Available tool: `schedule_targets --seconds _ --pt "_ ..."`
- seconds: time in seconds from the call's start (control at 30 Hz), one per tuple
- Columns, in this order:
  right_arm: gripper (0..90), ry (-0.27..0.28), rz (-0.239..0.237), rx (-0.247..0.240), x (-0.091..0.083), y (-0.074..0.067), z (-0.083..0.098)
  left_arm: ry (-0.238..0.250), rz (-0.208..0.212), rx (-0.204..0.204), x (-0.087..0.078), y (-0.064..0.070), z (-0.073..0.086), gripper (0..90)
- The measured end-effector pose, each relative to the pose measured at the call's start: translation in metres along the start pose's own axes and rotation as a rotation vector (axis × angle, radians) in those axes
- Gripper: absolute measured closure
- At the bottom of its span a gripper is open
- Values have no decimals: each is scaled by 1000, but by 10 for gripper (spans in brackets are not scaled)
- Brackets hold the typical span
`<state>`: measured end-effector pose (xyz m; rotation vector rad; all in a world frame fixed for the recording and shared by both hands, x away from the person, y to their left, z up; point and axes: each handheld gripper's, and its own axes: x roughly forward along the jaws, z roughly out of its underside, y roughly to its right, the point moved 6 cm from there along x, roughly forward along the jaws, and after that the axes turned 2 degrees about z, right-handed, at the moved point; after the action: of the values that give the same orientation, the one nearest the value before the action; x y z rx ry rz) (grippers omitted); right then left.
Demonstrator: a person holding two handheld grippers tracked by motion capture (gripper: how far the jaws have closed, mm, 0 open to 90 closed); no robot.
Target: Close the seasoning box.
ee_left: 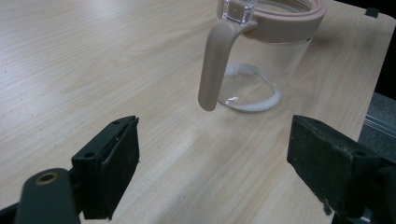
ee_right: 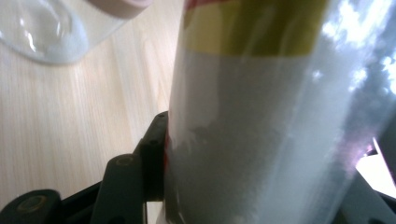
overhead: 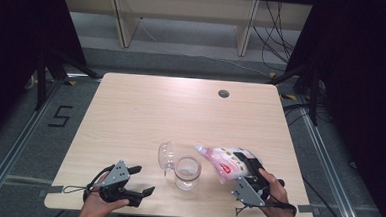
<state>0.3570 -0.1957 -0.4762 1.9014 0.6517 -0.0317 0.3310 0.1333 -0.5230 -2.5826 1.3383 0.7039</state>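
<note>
Right gripper (overhead: 246, 172) jaws clamped on a tilted pink bag (overhead: 227, 161) just right of the glass jar (overhead: 187, 172) on the table (overhead: 141, 111), left gripper (overhead: 143, 181) jaws open, empty

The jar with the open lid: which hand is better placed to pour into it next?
Right, probably. The right gripper already holds the bag, tilted toward the jar. The left gripper sits empty, jaws open, beside it.
</note>
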Motion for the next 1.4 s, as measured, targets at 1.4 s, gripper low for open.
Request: schedule_targets --seconds 1.4 --pt "511 -65 41 -588 3 -10 -24 -14 7 -2 3 1 3 166"
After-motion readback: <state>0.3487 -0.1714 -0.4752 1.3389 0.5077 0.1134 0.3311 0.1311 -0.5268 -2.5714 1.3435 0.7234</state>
